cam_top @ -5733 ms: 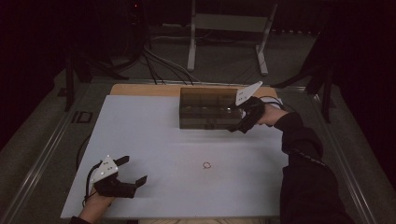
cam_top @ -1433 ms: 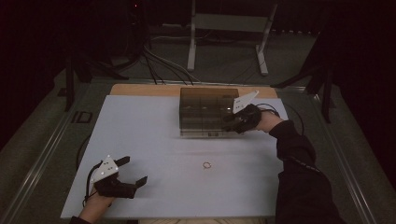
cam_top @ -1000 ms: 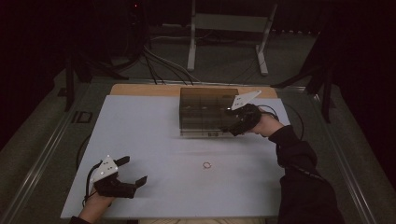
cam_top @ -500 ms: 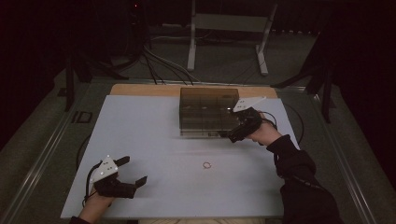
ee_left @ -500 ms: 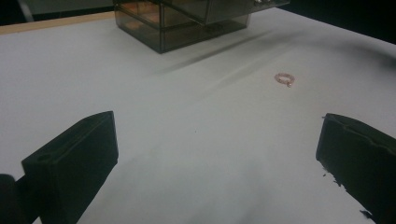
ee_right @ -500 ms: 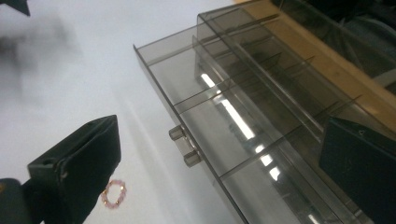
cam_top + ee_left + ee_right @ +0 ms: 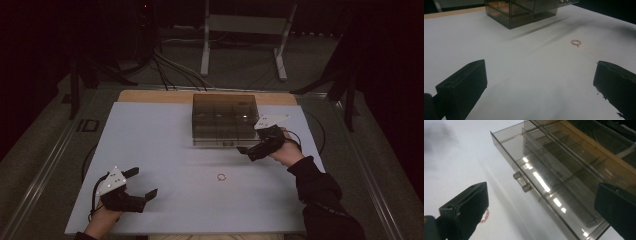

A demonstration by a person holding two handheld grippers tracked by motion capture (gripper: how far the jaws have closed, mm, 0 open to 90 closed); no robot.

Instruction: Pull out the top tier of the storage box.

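- My right tool (image 7: 248, 149) hangs just in front of the smoked acrylic drawer box (image 7: 225, 119) at the far side of the table (image 7: 150, 150), its jaws having just spread wide with nothing between them.
- The right gripper view shows a shallow drawer (image 7: 564, 192) slid partly out, its small two-post knob (image 7: 521, 182) free of the jaws.
- The ring (image 7: 221, 176) lies flat on the table, well apart from the box and between my two hands; its hole faces up, so it has no long axis to speak of, and a small bump on the band, seen in the left gripper view (image 7: 575, 42), faces my left tool.
- My left tool (image 7: 141, 186) rests near the table's front-left corner, jaws apart and empty.
- As I judge it, picking up the ring comes next: I would come straight down, straddle the band across its width, and close gently so it does not skid on the smooth sheet.
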